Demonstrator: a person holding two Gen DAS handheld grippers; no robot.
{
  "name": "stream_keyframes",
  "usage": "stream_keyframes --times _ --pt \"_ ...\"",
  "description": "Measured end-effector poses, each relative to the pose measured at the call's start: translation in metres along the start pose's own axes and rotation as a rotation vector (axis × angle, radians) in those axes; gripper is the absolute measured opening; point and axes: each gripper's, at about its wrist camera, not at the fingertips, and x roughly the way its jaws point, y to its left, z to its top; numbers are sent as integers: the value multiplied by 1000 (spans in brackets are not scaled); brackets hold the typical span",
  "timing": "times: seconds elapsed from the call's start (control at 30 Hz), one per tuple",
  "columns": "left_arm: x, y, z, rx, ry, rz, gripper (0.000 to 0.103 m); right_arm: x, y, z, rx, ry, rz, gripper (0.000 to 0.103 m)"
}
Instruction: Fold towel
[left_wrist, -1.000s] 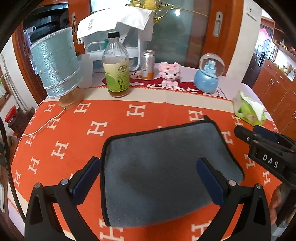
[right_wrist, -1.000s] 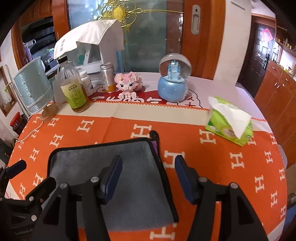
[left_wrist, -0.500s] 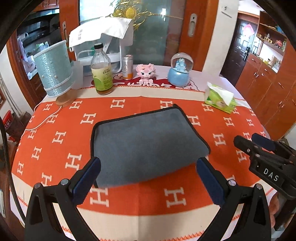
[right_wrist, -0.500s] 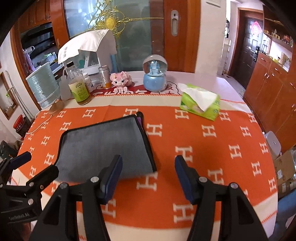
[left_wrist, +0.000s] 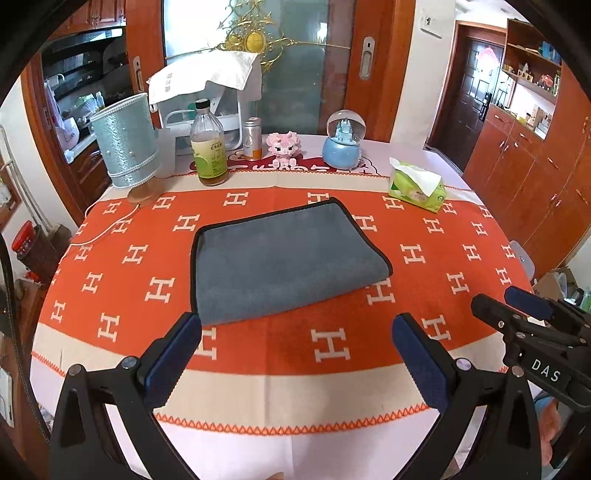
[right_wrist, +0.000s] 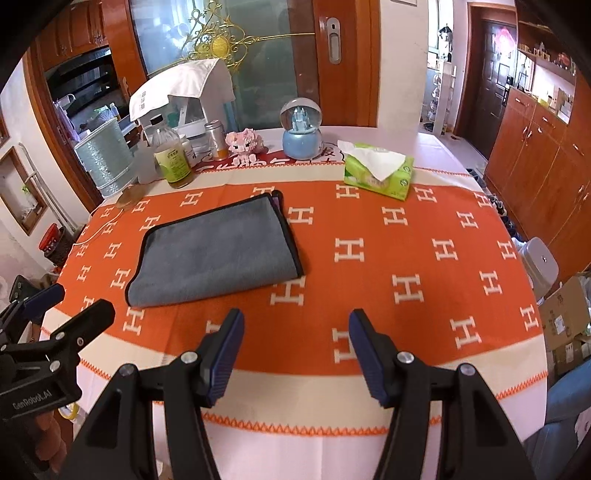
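A grey towel (left_wrist: 280, 258) with black edging lies folded flat on the orange H-pattern tablecloth (left_wrist: 424, 266); it also shows in the right wrist view (right_wrist: 218, 251). My left gripper (left_wrist: 295, 336) is open and empty, held above the table's near edge, short of the towel. My right gripper (right_wrist: 295, 332) is open and empty, also pulled back near the front edge, to the right of the towel. The right gripper shows at the right of the left wrist view (left_wrist: 517, 306), and the left gripper at the left of the right wrist view (right_wrist: 70, 302).
Along the table's far side stand a teal lamp (left_wrist: 127, 147), a glass bottle (left_wrist: 208, 147), a small can (left_wrist: 252, 139), a pink toy (left_wrist: 284, 147), a snow globe (left_wrist: 343, 140) and a green tissue pack (left_wrist: 417, 186). Wooden cabinets (left_wrist: 535, 166) stand to the right.
Both grippers have pulled back from over the towel toward the table's near edge and risen. The towel has not moved and stays folded.
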Motion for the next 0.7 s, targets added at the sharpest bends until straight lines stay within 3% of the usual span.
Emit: stream_keyframes --times 0.5,0.7 --pt "-30 -15 -25 15 33 23 102 -33 -1 -36 11 26 13 59" --pt "-45 -19 -32 5 10 36 102 -45 -3 -43 20 24 18 59"
